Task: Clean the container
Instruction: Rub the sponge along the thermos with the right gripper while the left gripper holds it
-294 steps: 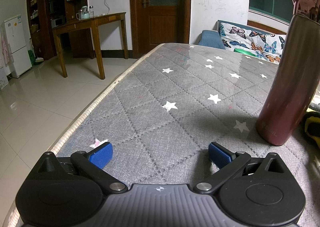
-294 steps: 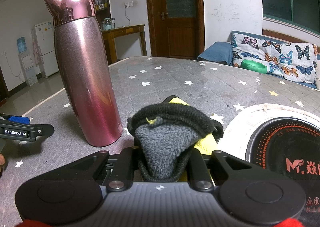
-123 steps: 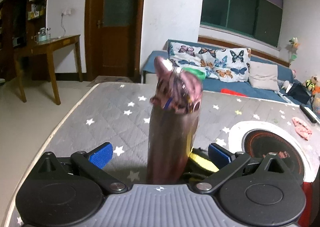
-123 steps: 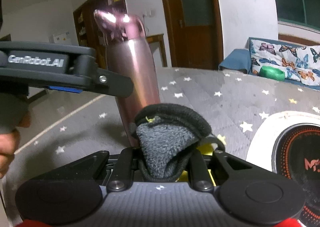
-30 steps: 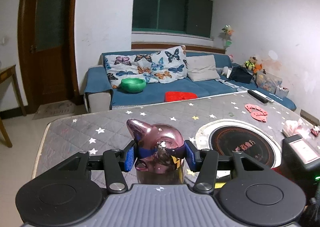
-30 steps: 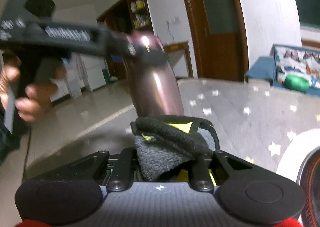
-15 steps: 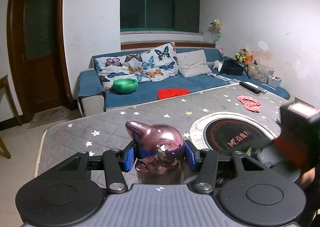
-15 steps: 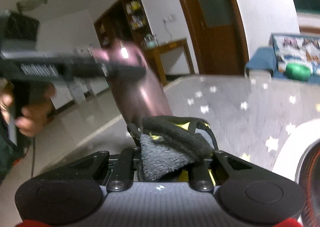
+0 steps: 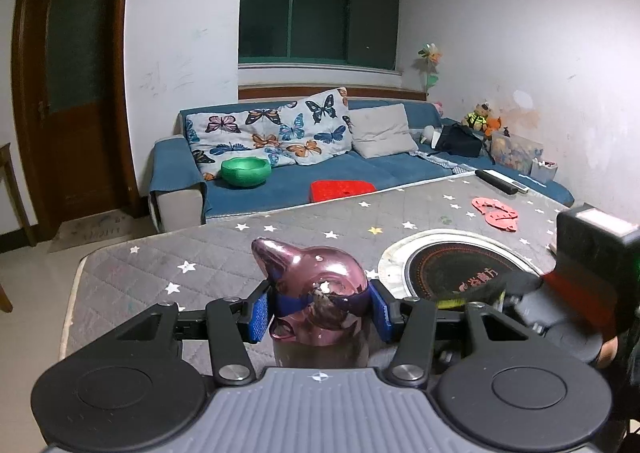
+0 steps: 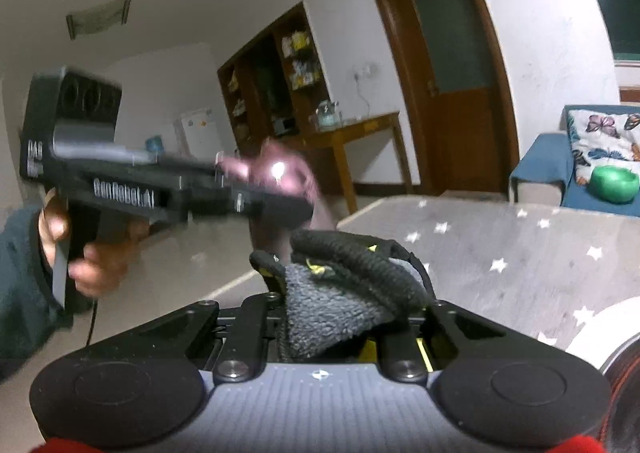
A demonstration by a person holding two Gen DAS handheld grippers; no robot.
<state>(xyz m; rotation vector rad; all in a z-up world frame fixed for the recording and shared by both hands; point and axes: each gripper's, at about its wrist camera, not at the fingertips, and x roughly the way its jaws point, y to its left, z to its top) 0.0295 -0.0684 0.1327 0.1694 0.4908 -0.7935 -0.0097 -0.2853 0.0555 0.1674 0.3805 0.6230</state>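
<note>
Pink metal gleams between the blue pads (image 9: 259, 314) of the left tool (image 9: 318, 313), which is clamped on the flask (image 9: 320, 293) just under its eared cap, lifting it above the table (image 9: 168, 265). The right tool (image 10: 344, 305) is closed on a grey-and-black cloth (image 10: 340, 293) with yellow trim, held just beside the flask body. Gripped so high on a smooth, glossy neck, the flask will likely pivot or slip once the cloth pushes sideways against it; firm rubbing could twist it loose. Below lies a grey quilted cover dotted with stars, an induction hob (image 9: 452, 273) set into it. A blue sofa (image 9: 360, 173) with butterfly pillows and a green bowl (image 9: 246, 172) stands beyond.
</note>
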